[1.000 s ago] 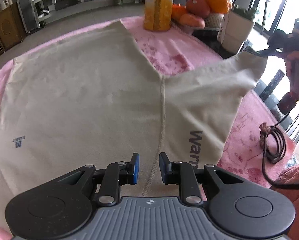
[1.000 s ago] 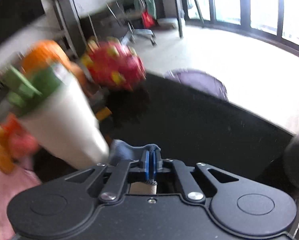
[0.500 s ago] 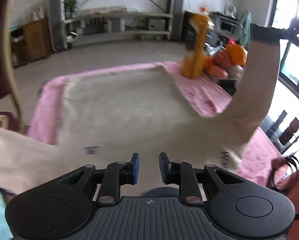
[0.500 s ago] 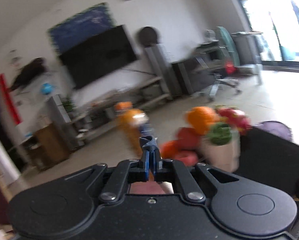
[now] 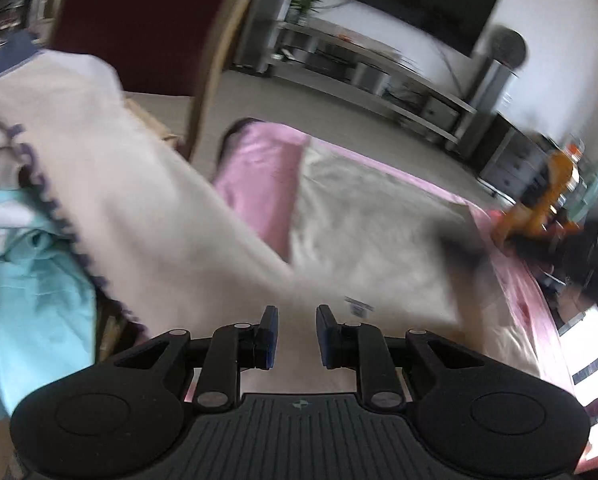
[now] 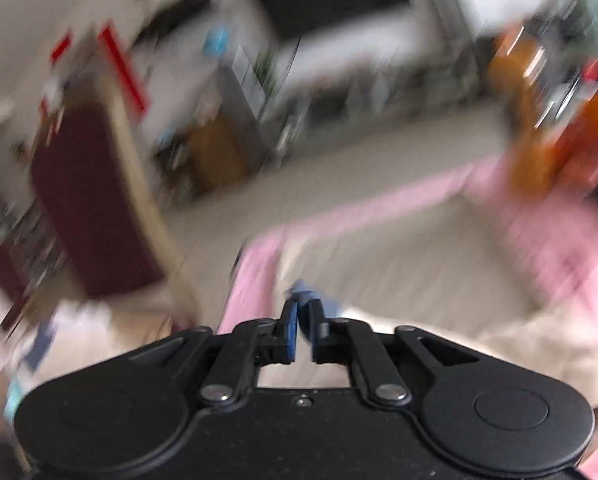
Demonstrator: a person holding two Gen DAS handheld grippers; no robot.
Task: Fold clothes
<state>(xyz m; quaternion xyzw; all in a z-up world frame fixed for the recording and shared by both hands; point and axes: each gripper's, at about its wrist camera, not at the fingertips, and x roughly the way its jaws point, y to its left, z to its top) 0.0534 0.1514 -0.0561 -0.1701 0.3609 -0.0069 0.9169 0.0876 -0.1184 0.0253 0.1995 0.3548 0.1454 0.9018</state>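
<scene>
The beige garment [image 5: 371, 240] is lying across the pink-covered counter [image 5: 259, 176], one part of it sweeping off toward ten o'clock in the left wrist view. The left hand-held gripper [image 5: 297, 334] is hovering over it, jaws slightly apart, nothing between them. The right hand-held gripper [image 6: 303, 330] has just been easing open; a blue-edged bit of cloth [image 6: 305, 294] is sitting between its nearly closed jaws, too blurred to judge any pinch.
</scene>
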